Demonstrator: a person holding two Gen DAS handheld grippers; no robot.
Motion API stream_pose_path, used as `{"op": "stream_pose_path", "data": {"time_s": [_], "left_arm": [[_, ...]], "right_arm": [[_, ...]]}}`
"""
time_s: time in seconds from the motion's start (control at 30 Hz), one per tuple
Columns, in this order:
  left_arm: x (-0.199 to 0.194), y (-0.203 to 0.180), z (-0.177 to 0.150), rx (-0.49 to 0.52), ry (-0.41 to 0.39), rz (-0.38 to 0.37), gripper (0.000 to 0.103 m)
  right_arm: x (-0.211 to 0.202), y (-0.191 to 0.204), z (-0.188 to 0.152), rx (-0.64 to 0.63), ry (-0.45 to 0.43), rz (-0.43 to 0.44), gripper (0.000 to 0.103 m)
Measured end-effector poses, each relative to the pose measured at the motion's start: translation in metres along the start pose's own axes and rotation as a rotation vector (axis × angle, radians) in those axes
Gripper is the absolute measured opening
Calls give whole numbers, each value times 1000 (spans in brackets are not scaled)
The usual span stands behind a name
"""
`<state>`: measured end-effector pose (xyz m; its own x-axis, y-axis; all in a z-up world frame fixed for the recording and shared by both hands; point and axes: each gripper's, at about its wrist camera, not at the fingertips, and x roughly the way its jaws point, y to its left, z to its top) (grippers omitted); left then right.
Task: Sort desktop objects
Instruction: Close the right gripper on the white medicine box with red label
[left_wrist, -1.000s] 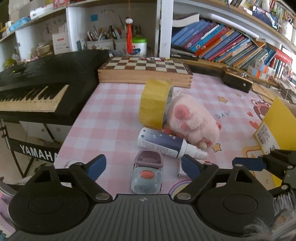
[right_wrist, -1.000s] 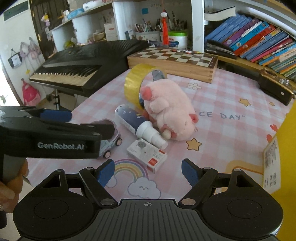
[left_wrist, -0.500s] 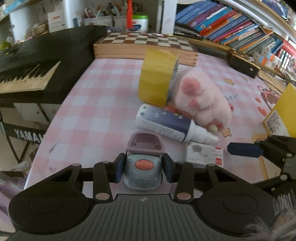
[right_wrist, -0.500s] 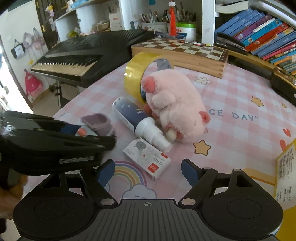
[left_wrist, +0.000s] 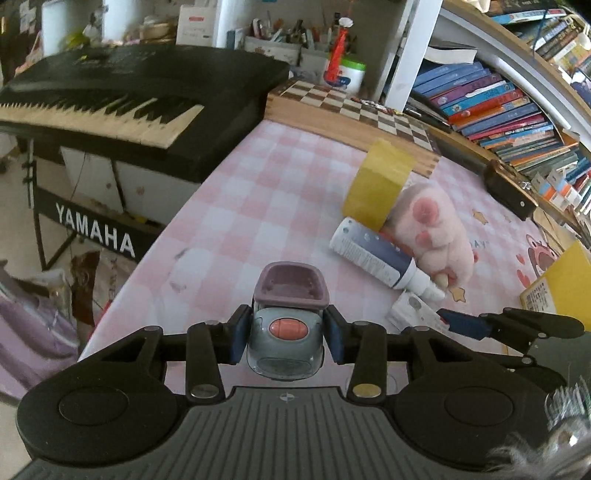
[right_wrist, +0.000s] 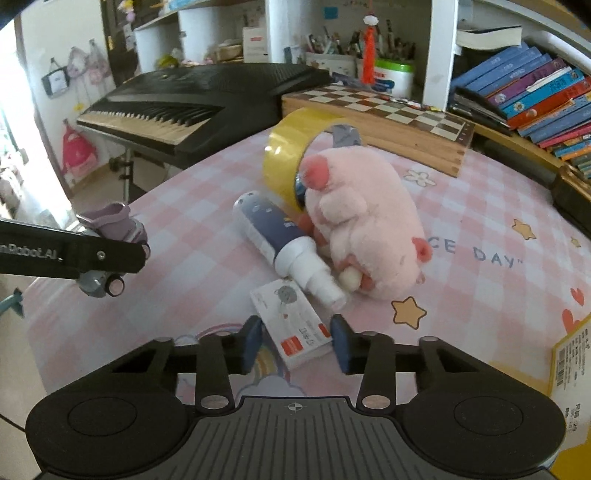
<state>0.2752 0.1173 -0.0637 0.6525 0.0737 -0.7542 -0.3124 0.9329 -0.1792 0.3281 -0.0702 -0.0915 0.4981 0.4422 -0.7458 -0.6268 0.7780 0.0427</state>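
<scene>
Two grips on at once. Left gripper (left_wrist: 285, 334) is clamped on the toy car (left_wrist: 286, 325), blue pads pressed to both sides of its grey cab; in the right wrist view the car (right_wrist: 110, 236) hangs clear of the pink checked tablecloth (right_wrist: 207, 236), wheels off the surface, near the table's left edge. Right gripper (right_wrist: 295, 341) has jaws closing around the small white box (right_wrist: 291, 325) with the red patch; box sits between the pads, flat on the cloth, contact not clear yet. Just beyond the box: spray bottle (right_wrist: 284, 240) lying on its side, nozzle toward the box, touching the pink plush toy (right_wrist: 364, 218). Yellow tape roll (right_wrist: 291, 151) stands on edge behind the plush. Chessboard box (right_wrist: 384, 118) further back, keyboard (right_wrist: 192, 99) off the table's left side, yellow box (left_wrist: 565, 280) at the right edge.
</scene>
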Motion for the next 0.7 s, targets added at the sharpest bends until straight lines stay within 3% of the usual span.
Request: {"op": "stream_pose_path", "data": {"time_s": [0.23, 0.7], "left_arm": [[-17, -4, 0, -4, -44, -51, 39], [-56, 0, -1, 60, -92, -136, 39]], "right_arm": [[-24, 5, 0, -14, -19, 26, 31], [-64, 13, -3, 86, -62, -43, 31]]}}
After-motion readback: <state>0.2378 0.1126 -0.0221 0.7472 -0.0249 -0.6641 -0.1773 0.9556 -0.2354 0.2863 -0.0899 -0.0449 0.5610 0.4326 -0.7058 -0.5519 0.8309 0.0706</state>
